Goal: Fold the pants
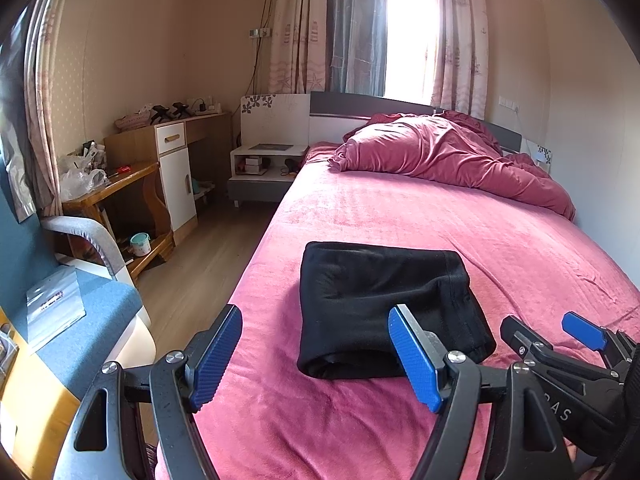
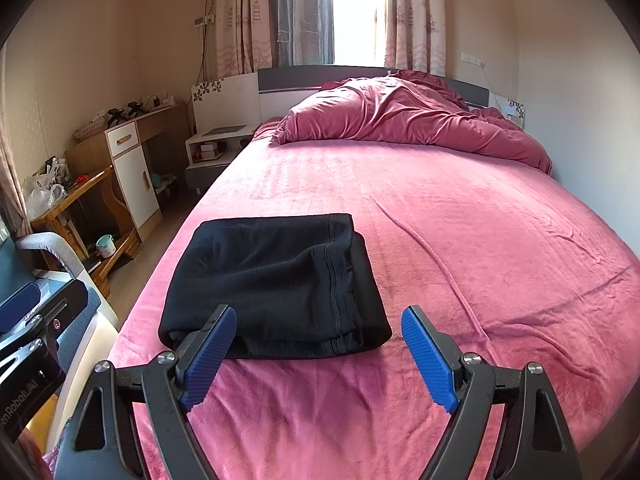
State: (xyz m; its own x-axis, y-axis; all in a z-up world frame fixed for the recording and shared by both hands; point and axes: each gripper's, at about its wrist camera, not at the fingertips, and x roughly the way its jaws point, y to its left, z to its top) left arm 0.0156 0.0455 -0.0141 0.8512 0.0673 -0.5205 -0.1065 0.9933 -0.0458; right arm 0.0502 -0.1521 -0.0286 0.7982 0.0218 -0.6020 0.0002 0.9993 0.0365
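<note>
pants (image 1: pixel 384 304): black, folded into a thick, roughly square bundle; flat on the bed (image 1: pixel 460 220), near its foot end and toward the left edge.
pants axis: slightly longer from foot to head of bed, running 6 to 12 o'clock in both wrist views; stitched hem edge along the 3 o'clock side, layered fold edges at 6 o'clock.
left hand-held gripper (image 1: pixel 316 360): jaws spread wide, nothing between the pads; its right pad overlaps the near edge of the pants in the picture, contact cannot be told.
right hand-held gripper (image 2: pixel 316 354): jaws spread wide, empty; at 6 o'clock of the pants, left pad in front of the near edge, contact cannot be told.
bed surface: pink plush sheet, a few long creases at 3 o'clock of the pants.
duvet (image 1: pixel 448 152): pink, bunched at the head end, 12 to 1 o'clock.
room: curtains (image 1: pixel 296 28) and a bright window behind the headboard; nightstand (image 1: pixel 264 164) at 11 o'clock; cluttered desk (image 1: pixel 120 184) and a blue chair (image 1: pixel 92 316) at 9 o'clock; wood floor.
</note>
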